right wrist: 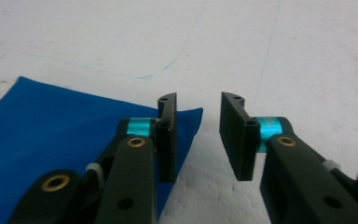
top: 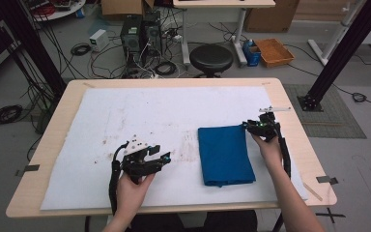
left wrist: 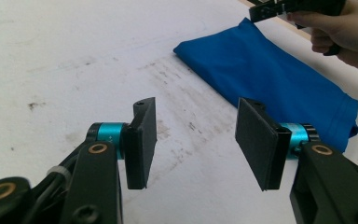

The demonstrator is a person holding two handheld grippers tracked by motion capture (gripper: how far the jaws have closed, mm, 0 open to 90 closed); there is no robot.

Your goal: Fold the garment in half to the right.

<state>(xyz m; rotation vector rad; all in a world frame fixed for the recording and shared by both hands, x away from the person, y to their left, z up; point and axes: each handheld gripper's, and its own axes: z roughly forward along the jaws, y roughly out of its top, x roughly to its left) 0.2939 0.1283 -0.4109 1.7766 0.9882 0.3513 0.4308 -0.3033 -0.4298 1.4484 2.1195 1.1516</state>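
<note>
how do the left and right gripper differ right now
The left gripper sits over bare white mat, away from the folded blue cloth; the right gripper is at the cloth's far right corner. The left's jaws stand wider apart than the right's. Both are open with nothing between them.

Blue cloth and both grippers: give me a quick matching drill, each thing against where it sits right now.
Things:
1. blue cloth
2. left gripper
3. right gripper
4. stool

Places:
A. open, at the cloth's far right corner
B. on the floor beyond the table
C. folded flat on the white mat
D. open, over bare mat left of the cloth

Pairs: 1-C, 2-D, 3-A, 4-B
</note>
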